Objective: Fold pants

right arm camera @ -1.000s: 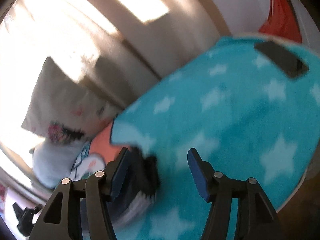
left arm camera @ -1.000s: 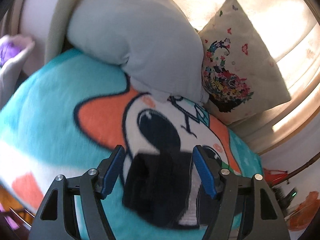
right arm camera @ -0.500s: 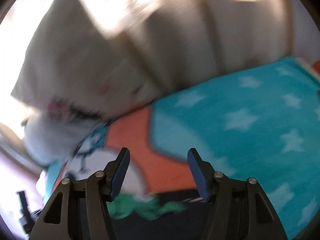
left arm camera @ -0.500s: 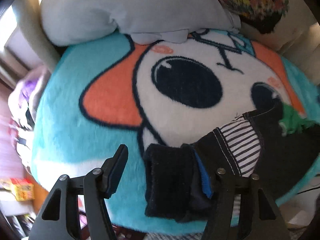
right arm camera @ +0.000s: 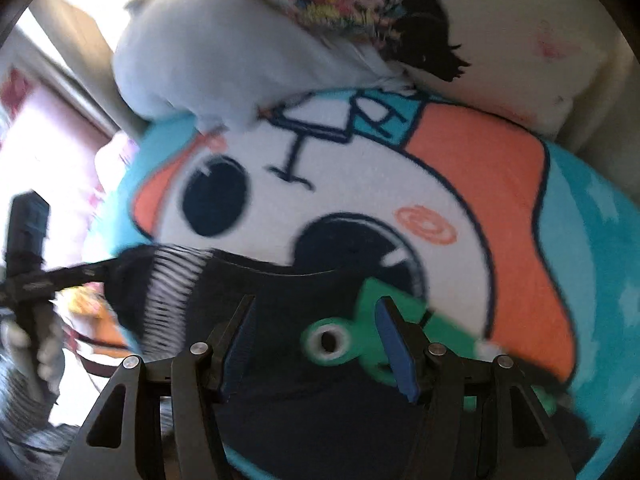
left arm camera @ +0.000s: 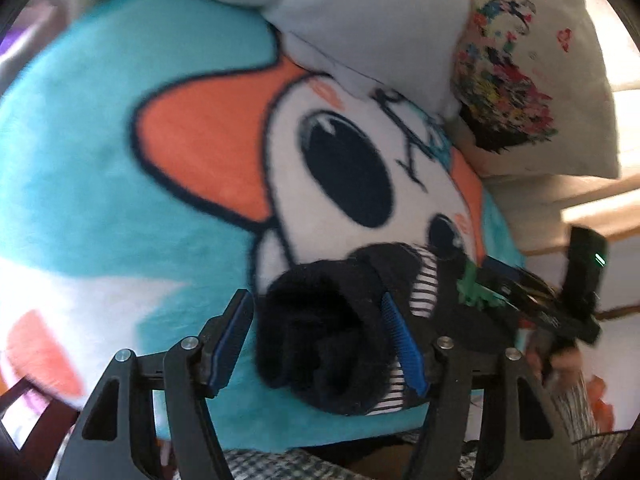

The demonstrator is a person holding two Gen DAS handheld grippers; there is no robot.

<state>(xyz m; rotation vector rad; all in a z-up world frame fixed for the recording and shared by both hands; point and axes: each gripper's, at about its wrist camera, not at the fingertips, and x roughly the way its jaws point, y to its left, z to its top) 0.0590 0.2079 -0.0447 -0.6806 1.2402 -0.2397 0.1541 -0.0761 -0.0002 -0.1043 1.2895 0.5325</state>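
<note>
Small dark navy pants (left arm camera: 332, 344) with a striped lining and a green frog patch (right arm camera: 352, 340) lie on the teal cartoon fleece blanket (left arm camera: 100, 140), near its front edge. Left gripper (left arm camera: 320, 344) jaws have just been opening; bunched pant fabric sits between them, pads spread. Right gripper (right arm camera: 316, 344) spread above the patch, pinching nothing. Grey pillow (left arm camera: 360, 12) and floral cushion (left arm camera: 540, 80) behind. No containers seen.

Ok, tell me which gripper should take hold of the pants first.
Left, probably. The left gripper already has a bunched dark fold of the pants between its open jaws. The right gripper hovers open over flat cloth by the green frog patch.
</note>
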